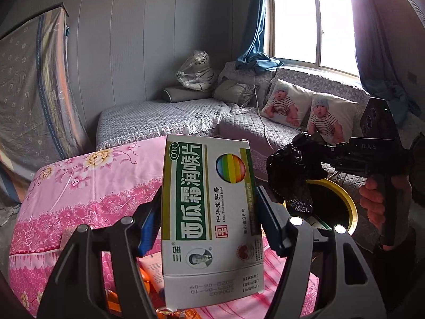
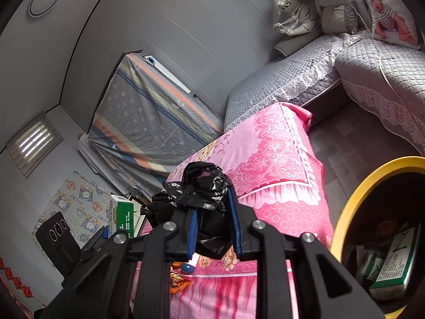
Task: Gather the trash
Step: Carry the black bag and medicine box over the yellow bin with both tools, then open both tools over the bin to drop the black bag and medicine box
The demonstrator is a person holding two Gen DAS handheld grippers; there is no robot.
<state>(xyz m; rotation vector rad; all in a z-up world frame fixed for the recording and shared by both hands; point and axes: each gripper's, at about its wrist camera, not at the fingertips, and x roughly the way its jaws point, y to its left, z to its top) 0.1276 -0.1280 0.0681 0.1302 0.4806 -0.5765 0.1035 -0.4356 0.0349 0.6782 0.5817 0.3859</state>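
Observation:
My left gripper (image 1: 209,220) is shut on a white and green medicine box (image 1: 209,212), its blue pads pressing both long sides and holding it upright above the pink flowered cloth (image 1: 79,186). My right gripper (image 2: 212,212) is shut on a crumpled black plastic bag (image 2: 204,183). In the left wrist view this bag (image 1: 289,170) hangs from the right gripper (image 1: 313,154) just above a yellow-rimmed bin (image 1: 352,207). The bin (image 2: 353,199) lies at the lower right in the right wrist view, with green and white boxes (image 2: 393,265) inside. The medicine box (image 2: 123,216) shows there at the far left.
Orange wrappers (image 2: 179,279) and a small tube (image 2: 190,264) lie on the pink cloth (image 2: 279,146). A grey quilted sofa (image 1: 164,117) with printed pillows (image 1: 287,103) runs behind, under a window. A sheet-covered board (image 2: 148,111) leans on the wall. Bare floor (image 2: 342,138) separates table and sofa.

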